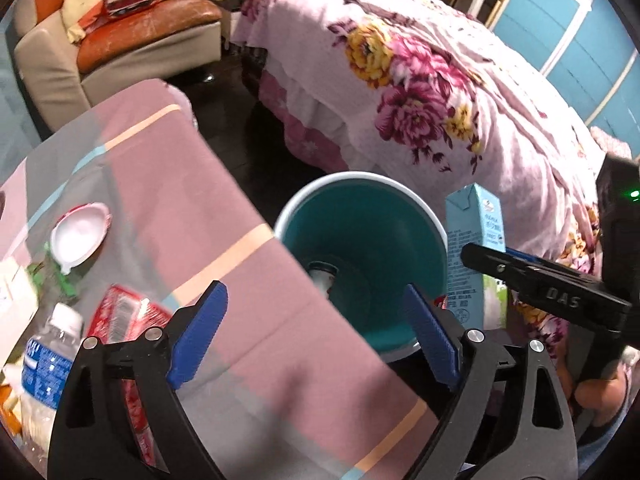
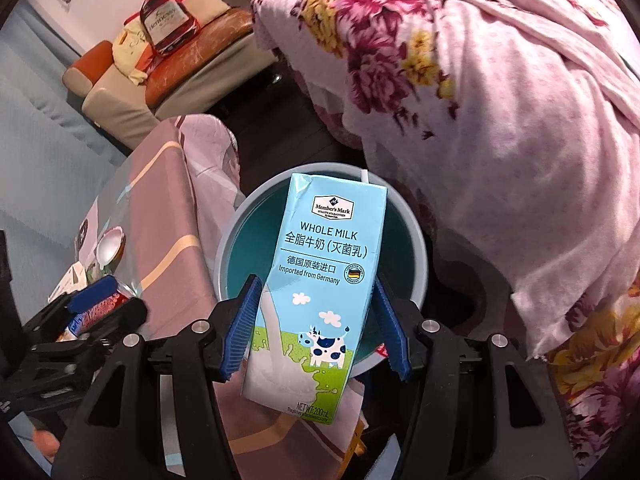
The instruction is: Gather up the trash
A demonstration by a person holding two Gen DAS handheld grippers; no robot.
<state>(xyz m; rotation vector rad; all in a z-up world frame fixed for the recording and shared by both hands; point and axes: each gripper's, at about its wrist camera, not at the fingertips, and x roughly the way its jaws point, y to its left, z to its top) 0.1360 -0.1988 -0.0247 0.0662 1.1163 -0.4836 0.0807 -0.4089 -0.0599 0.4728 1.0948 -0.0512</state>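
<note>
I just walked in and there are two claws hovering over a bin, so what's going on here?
A person is clearing trash off a table with a handheld claw in each hand. The right claw grips a blue milk carton above the teal bin beside the table. The left claw is open and empty at the table's edge by the bin, which already holds something. A water bottle, red wrapper and white lid remain on the table.

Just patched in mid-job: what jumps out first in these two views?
The blue milk carton fills the right wrist view, clamped in the right gripper above the teal bin beside the table. The left gripper hangs empty, jaws wide, over the table edge, with something pale already lying in the bin.
</note>
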